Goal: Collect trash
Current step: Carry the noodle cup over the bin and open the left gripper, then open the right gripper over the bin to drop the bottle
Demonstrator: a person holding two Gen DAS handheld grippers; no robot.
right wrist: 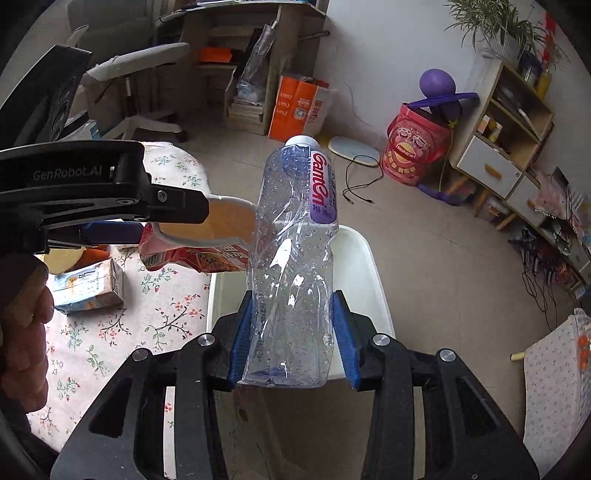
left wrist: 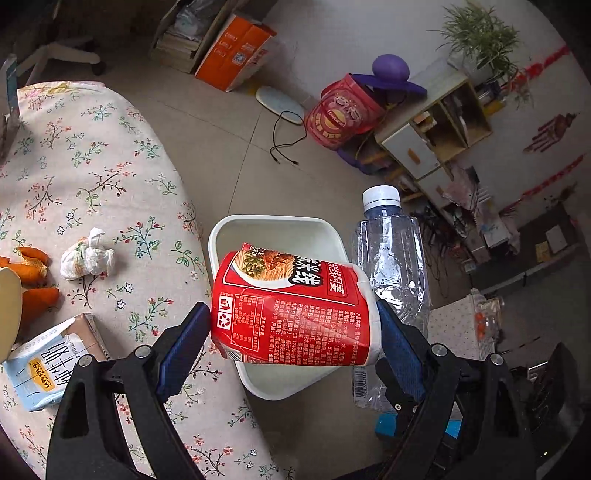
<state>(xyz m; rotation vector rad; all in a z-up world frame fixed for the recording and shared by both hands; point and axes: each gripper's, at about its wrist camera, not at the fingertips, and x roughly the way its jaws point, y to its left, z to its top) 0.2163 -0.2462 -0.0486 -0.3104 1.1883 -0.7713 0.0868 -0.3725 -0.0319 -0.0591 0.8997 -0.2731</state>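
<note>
Left gripper (left wrist: 293, 325) pinches the red noodle cup (left wrist: 291, 306) (tipped sideways) over the white bin (left wrist: 221, 236); right gripper (right wrist: 293, 339) clamps the crumpled bottle (right wrist: 293, 266).

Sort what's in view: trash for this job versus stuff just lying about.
Job:
noodle cup in left tongs
bottle in right tongs
white bin
paper wad
orange peel
milk carton

Lying about:
orange box
red tub
purple ball
cable
plant
</note>
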